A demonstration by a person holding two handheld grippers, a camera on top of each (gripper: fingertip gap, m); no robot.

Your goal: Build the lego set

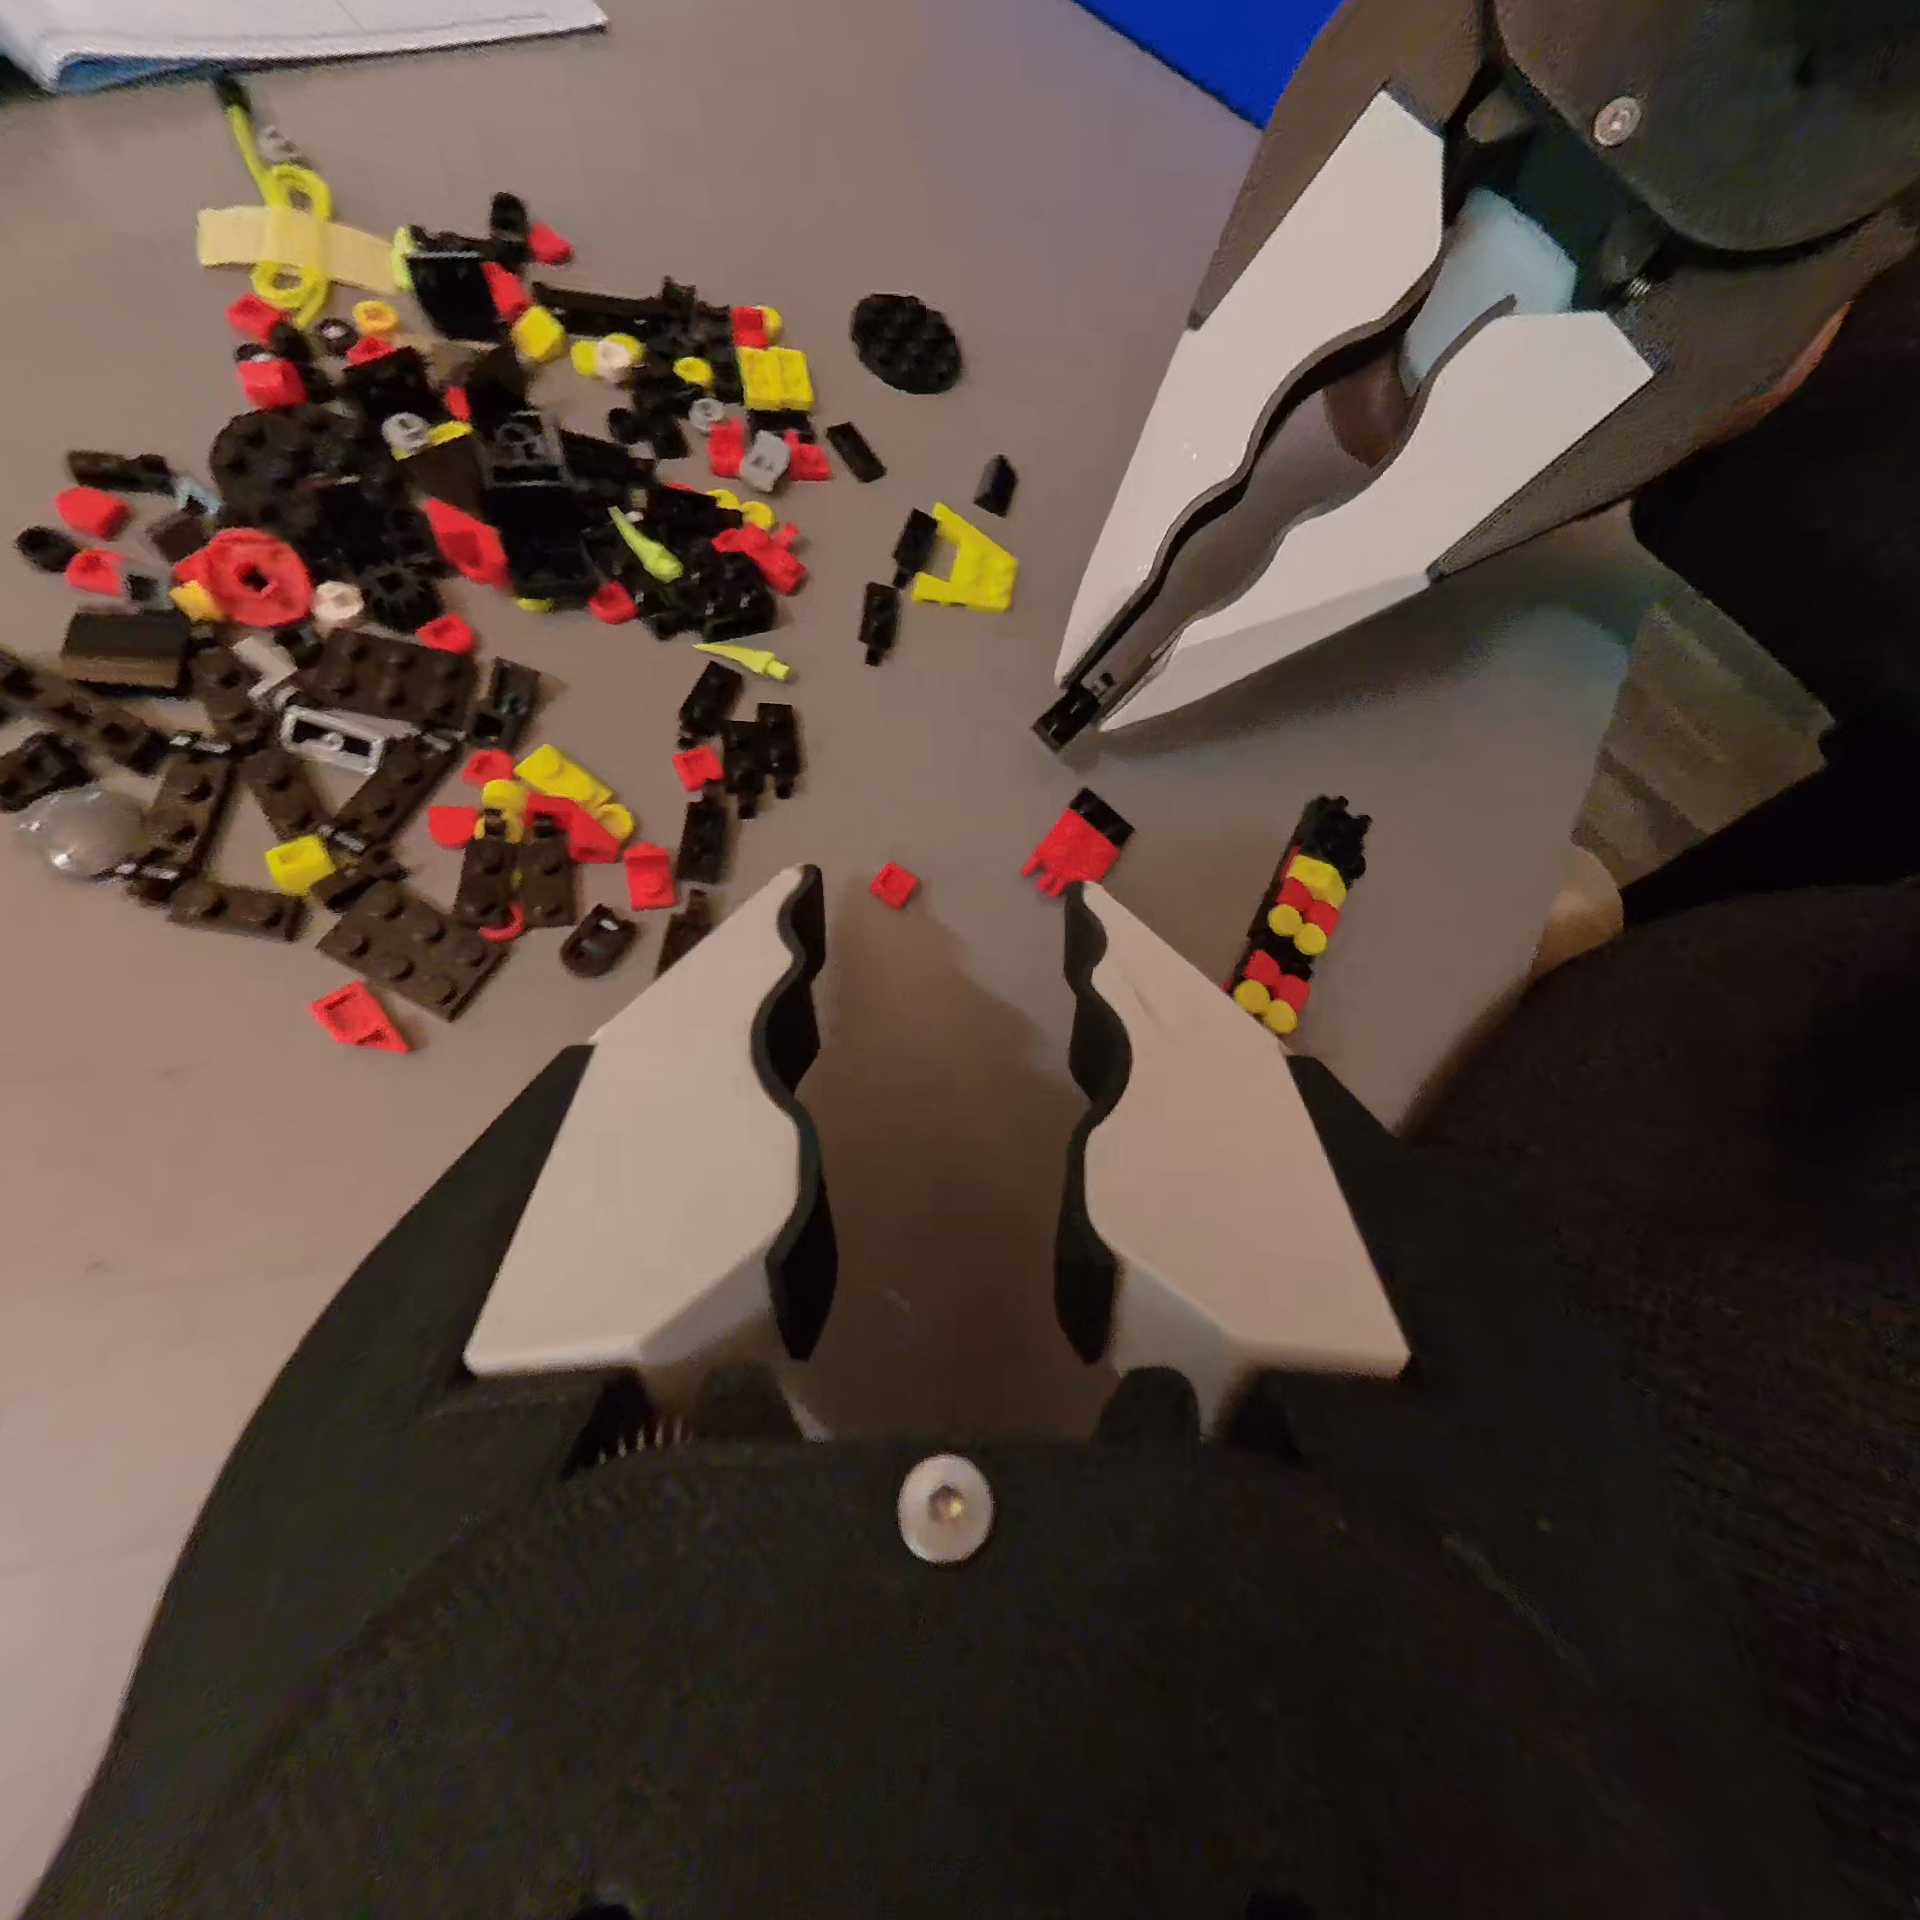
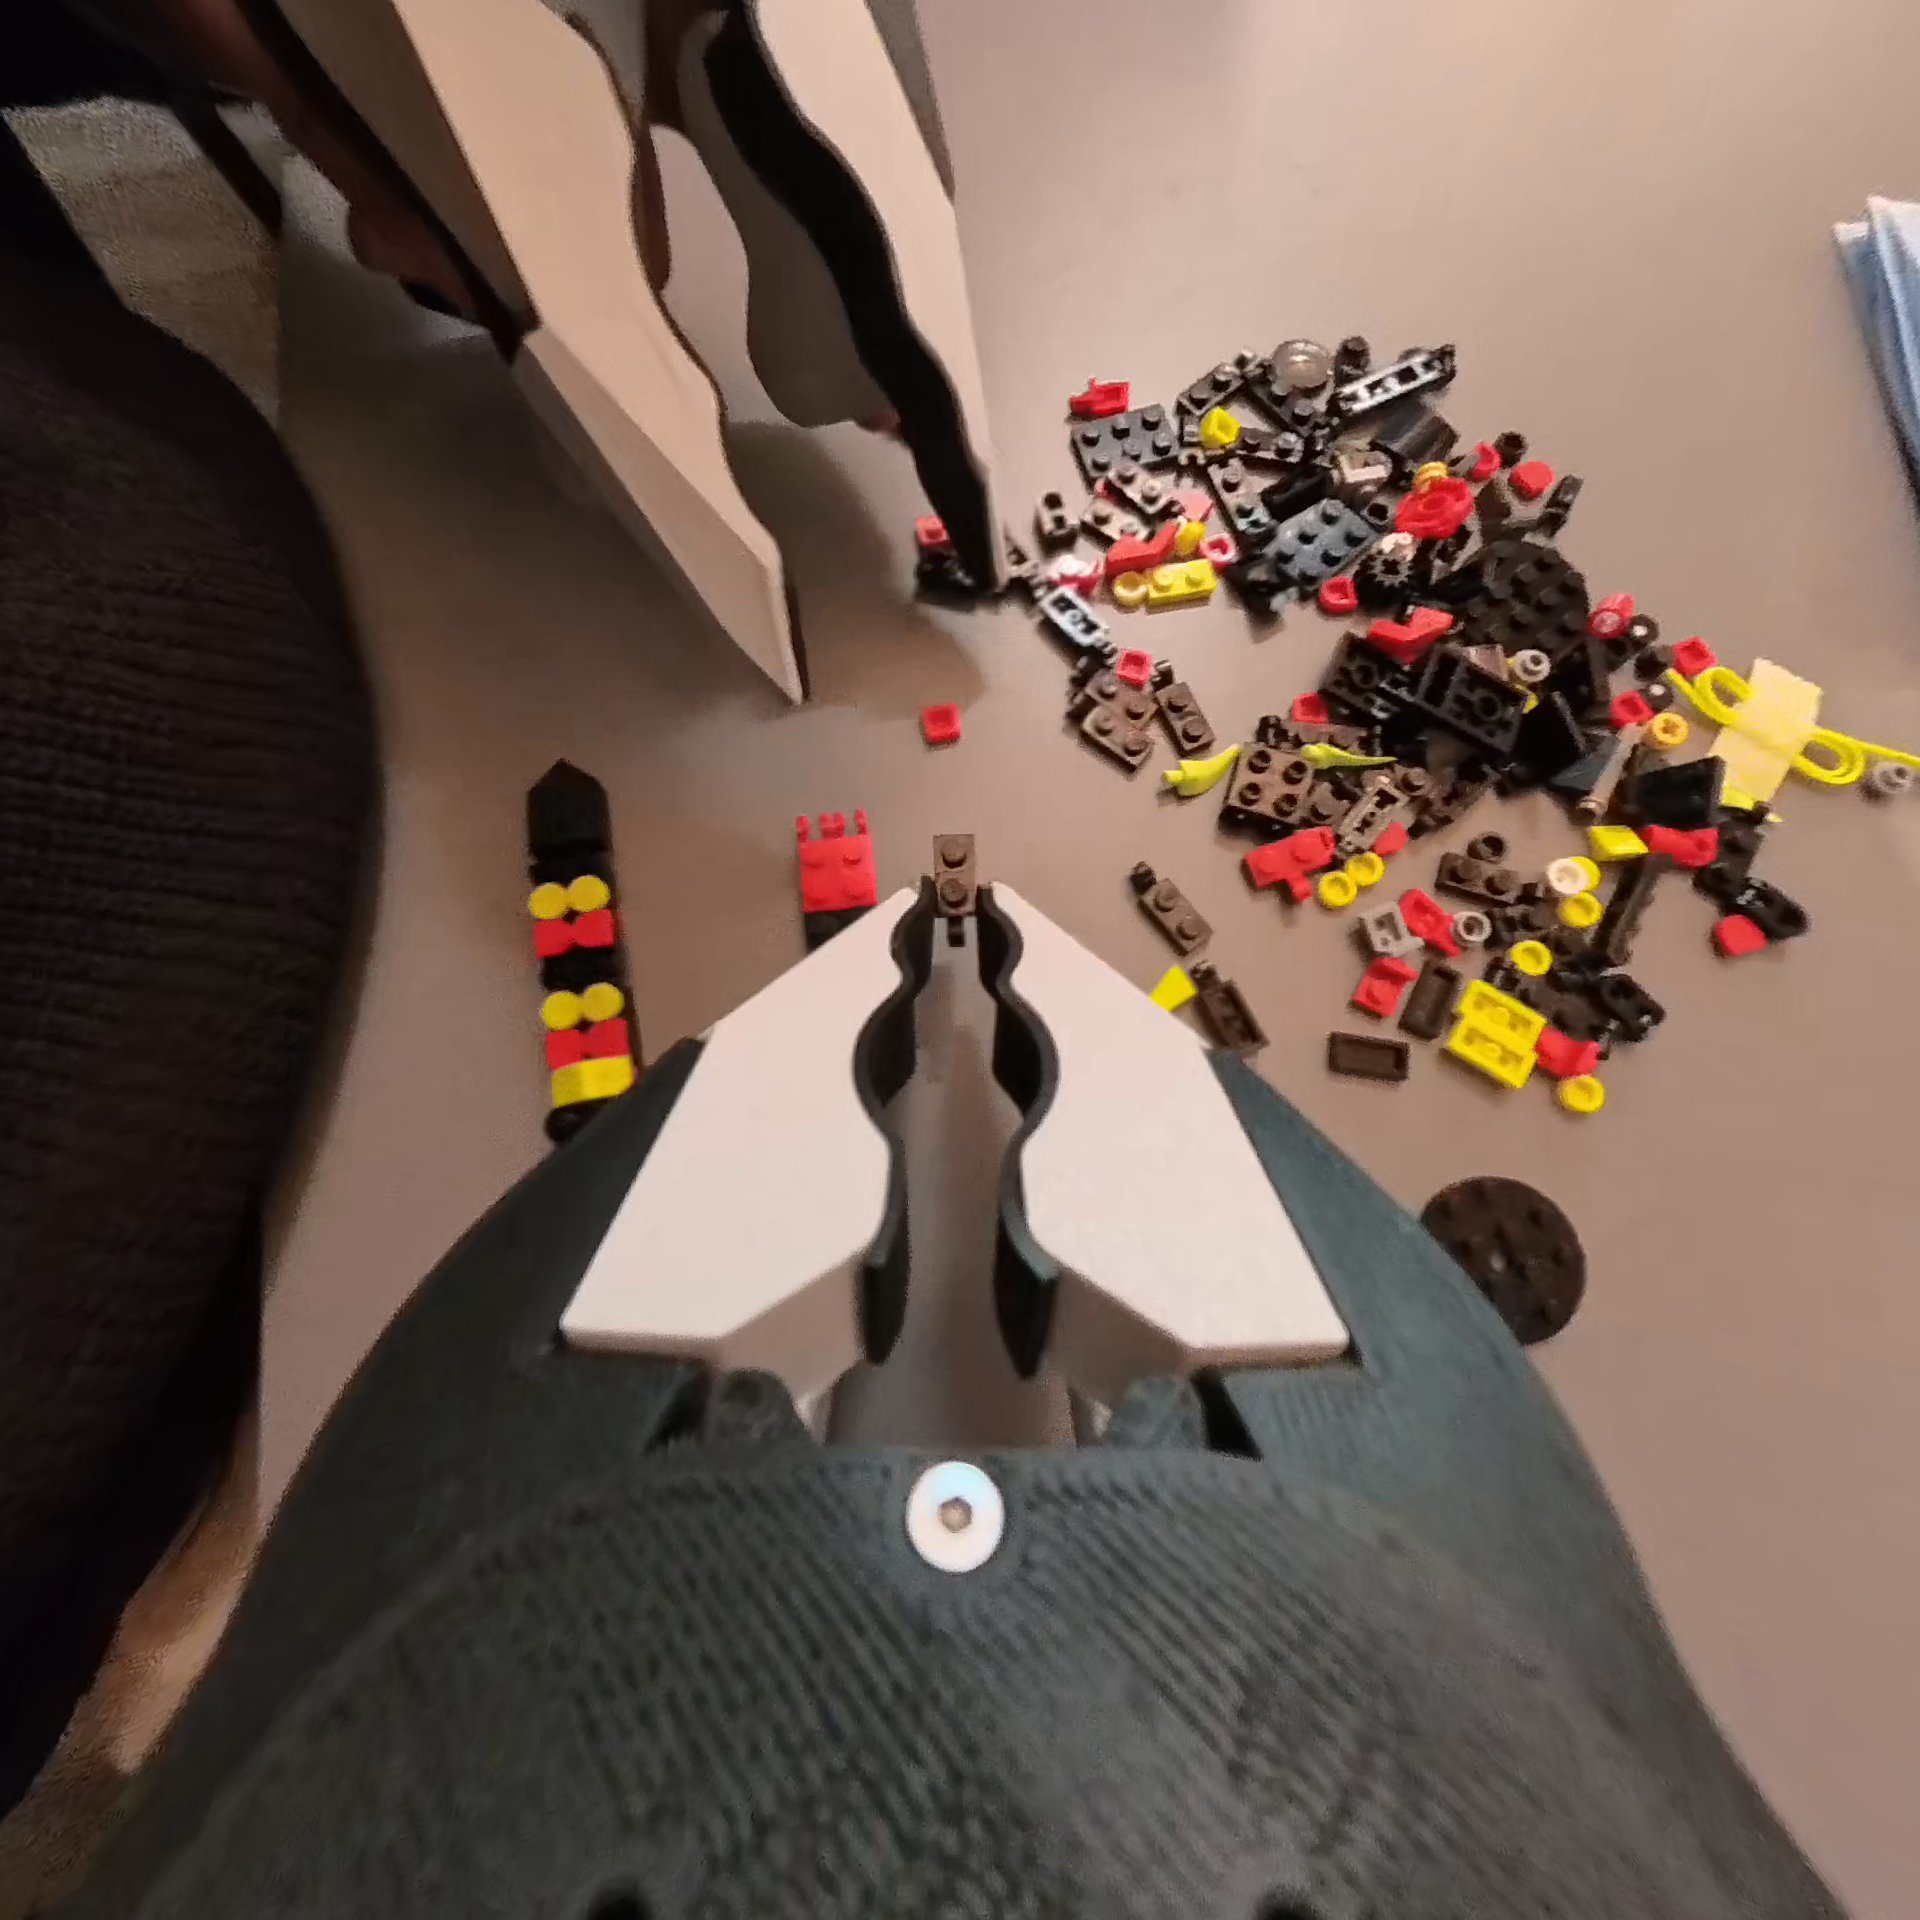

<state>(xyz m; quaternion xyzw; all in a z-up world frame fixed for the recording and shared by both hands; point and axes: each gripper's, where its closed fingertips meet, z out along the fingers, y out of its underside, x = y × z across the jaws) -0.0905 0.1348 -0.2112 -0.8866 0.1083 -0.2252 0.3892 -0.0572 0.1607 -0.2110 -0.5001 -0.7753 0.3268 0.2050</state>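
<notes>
A pile of loose black, red and yellow lego pieces (image 1: 416,582) lies on the grey table (image 1: 1039,208); it also shows in the right wrist view (image 2: 1434,707). My left gripper (image 1: 945,894) is open and empty above the table, near a small red tile (image 1: 894,885) and a red and black piece (image 1: 1081,840). A long built strip of black, red and yellow pieces (image 1: 1299,914) lies to its right. My right gripper (image 2: 954,899) is shut on a small black plate (image 2: 953,873). The red and black piece (image 2: 834,868) and the strip (image 2: 577,956) lie left of it.
A black round plate (image 1: 906,343) lies apart from the pile, and shows in the right wrist view (image 2: 1503,1257). White papers (image 1: 291,31) lie at the table's far edge. A neon yellow string with a pale band (image 1: 291,249) lies by the pile. A dark-sleeved arm (image 2: 156,727) is alongside. Spacing between my two grippers at the tips: around 5 centimeters.
</notes>
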